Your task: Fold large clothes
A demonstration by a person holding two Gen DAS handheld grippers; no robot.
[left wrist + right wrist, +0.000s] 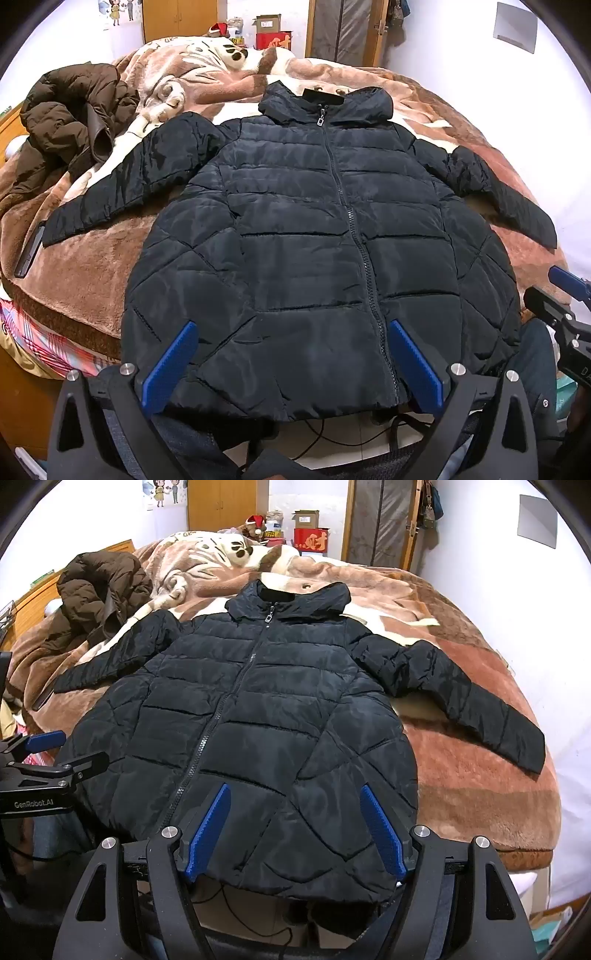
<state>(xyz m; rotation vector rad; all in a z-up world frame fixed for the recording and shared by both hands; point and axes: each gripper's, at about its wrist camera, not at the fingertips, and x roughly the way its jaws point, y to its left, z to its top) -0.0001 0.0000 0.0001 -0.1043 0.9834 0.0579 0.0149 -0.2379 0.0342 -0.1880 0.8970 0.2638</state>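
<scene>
A black quilted puffer jacket [295,229] [258,716] lies front up on the bed, zipped, collar at the far end and both sleeves spread out to the sides. Its hem hangs slightly over the bed's near edge. My left gripper [291,325] hovers open over the hem's left half, with only fabric below its blue pads [170,362]. My right gripper [294,788] is open over the hem's right half, holding nothing. Each gripper also shows at the side of the other's view: the right gripper [541,282], the left gripper [83,746].
A brown plush blanket [92,280] covers the bed. A crumpled brown coat [70,114] lies at the far left, and a dark flat object [29,251] by the left sleeve's cuff. Cables [332,435] run on the floor below the hem. Boxes and a wardrobe stand behind the bed.
</scene>
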